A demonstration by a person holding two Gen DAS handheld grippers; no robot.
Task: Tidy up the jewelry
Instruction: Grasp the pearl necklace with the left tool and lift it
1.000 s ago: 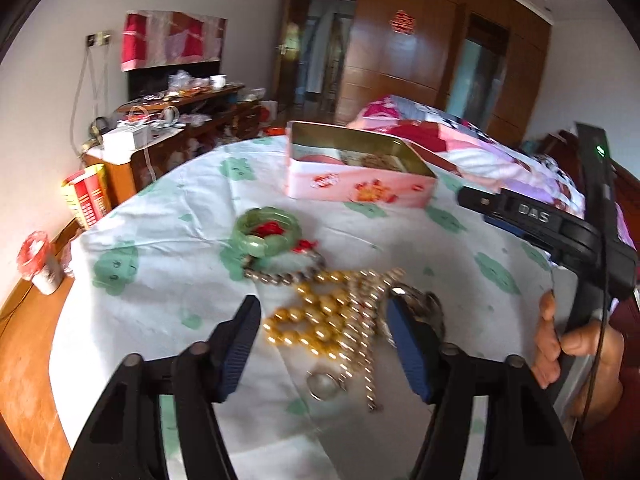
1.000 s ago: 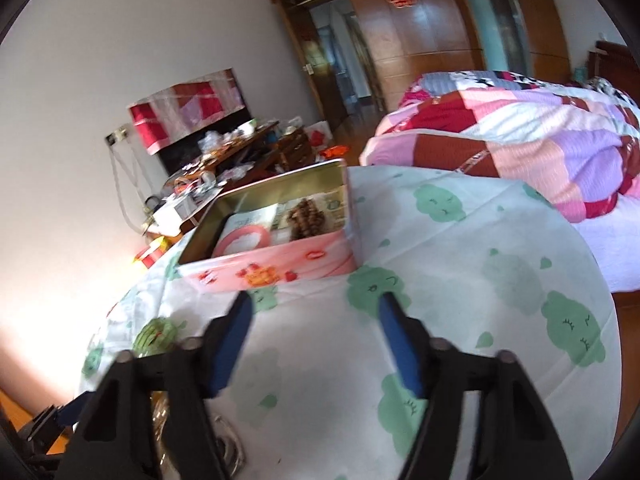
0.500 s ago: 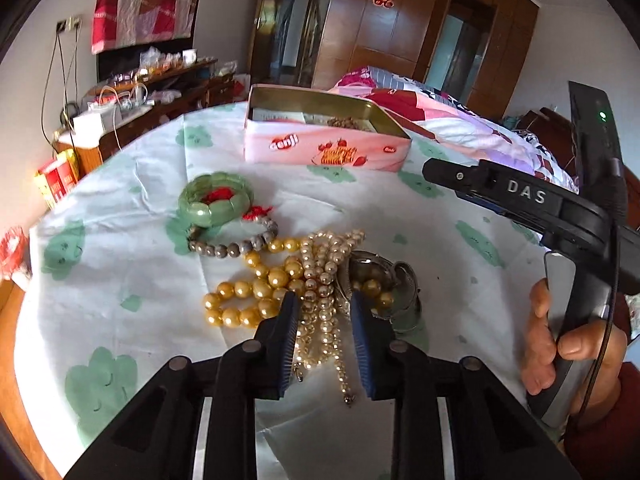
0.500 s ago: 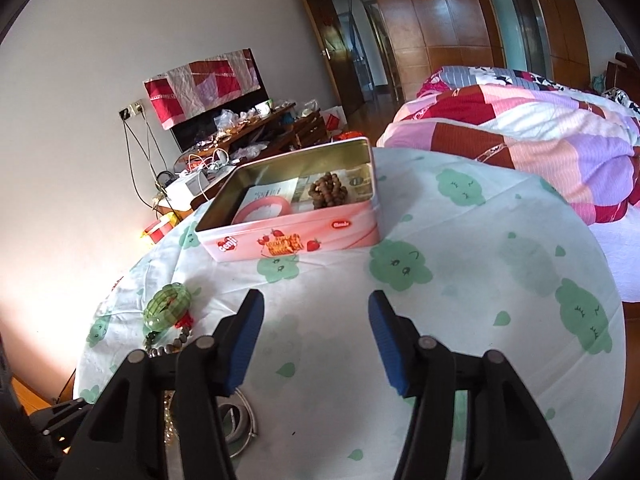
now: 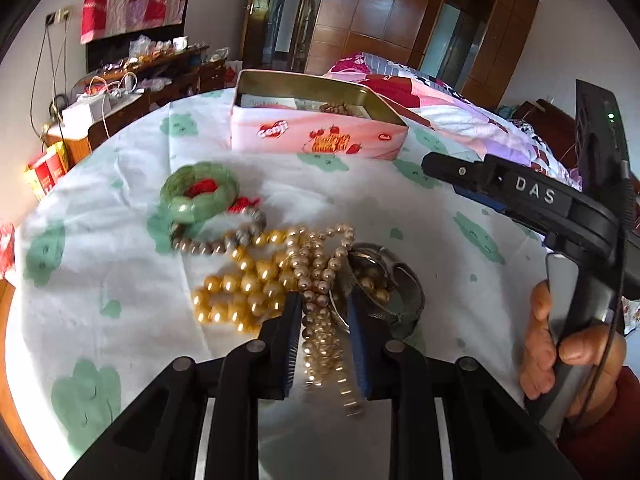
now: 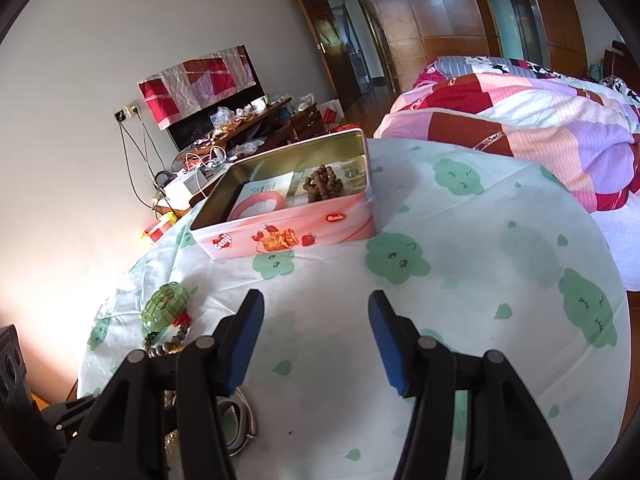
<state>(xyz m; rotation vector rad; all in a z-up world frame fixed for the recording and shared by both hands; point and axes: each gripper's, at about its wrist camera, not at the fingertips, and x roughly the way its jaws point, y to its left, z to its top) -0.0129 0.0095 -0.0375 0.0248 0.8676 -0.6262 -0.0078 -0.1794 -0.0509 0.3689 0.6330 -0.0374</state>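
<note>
Table: a round table [image 5: 120, 320] under a white cloth printed with green cloud faces; all the jewelry lies on it.
Left gripper: the left gripper [image 5: 322, 312] sits low over the near edge of the table, its blue-padded fingers [image 5: 292, 332] drawn close together and pinching the pearl strand between them.
Pearl strand: the pearl strand [image 5: 320, 276] is a bundle of small pale beads, running from the middle of the pile back toward the near edge and down between the gripper fingers.
Gold beads: a heap of larger gold beads [image 5: 236, 292] lies just left of the pearl strand, touching it.
Metal band: a silver mesh watch-like band [image 5: 396, 292] lies just right of the pearls, with a few gold beads inside its loop.
Green bangle: a chunky green bangle [image 5: 198, 192] with red thread in its middle rests toward the left side of the table, beyond the gold beads.
Grey bead bracelet: a grey bead bracelet [image 5: 216, 242] curves just in front of the bangle, meeting the gold beads.
Tin: an open pink biscuit tin [image 6: 288, 236] stands toward the far edge of the table; inside are a clump of brown beads [image 6: 322, 182] and a printed paper.
Right gripper: the right gripper [image 6: 316, 340] hovers above bare cloth on the near right side, fingers spread wide with nothing between them.
Right hand: the person's right hand [image 5: 572, 348] wraps the gripper handle at the table's right edge.
Beyond: a bed with a patchwork quilt [image 6: 520, 120] lies past the table.
</note>
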